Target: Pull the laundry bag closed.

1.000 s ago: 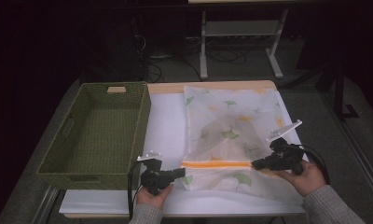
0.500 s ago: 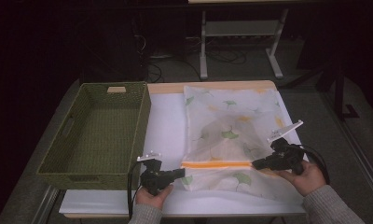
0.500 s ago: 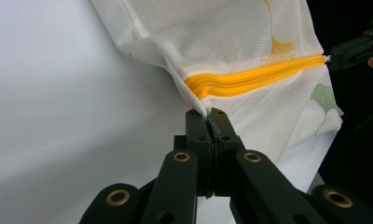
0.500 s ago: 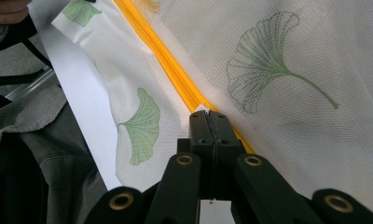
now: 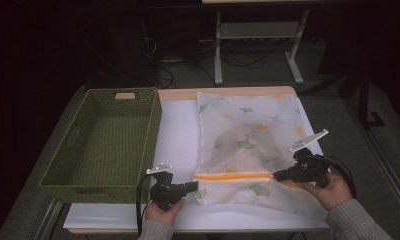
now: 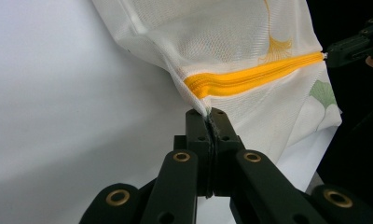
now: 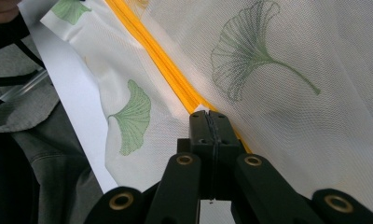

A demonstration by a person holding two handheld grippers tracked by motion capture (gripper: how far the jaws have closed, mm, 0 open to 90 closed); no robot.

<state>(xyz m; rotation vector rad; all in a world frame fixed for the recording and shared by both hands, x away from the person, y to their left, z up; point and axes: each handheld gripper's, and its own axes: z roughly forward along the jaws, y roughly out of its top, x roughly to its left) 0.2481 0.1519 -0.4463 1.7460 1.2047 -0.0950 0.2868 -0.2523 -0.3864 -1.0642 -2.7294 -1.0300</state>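
One white mesh bag (image 5: pixel 248 145), ginkgo-leaf print, orange zipper (image 5: pixel 233 176)

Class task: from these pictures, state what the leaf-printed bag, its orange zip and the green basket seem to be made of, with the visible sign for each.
Leaf-printed bag: fine matte mesh fabric, its weave shows close up.
Orange zip: likely woven tape, ribbed and matte.
Green basket: woven wicker or plastic, cannot tell which; plaited texture.

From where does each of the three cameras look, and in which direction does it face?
High view: above the person's side, facing forward and down on the table; both hands show.
Left gripper view: on the left gripper, looking along its shut jaws at the mesh bag.
Right gripper view: on the right gripper, likewise.
All share the orange zipper.
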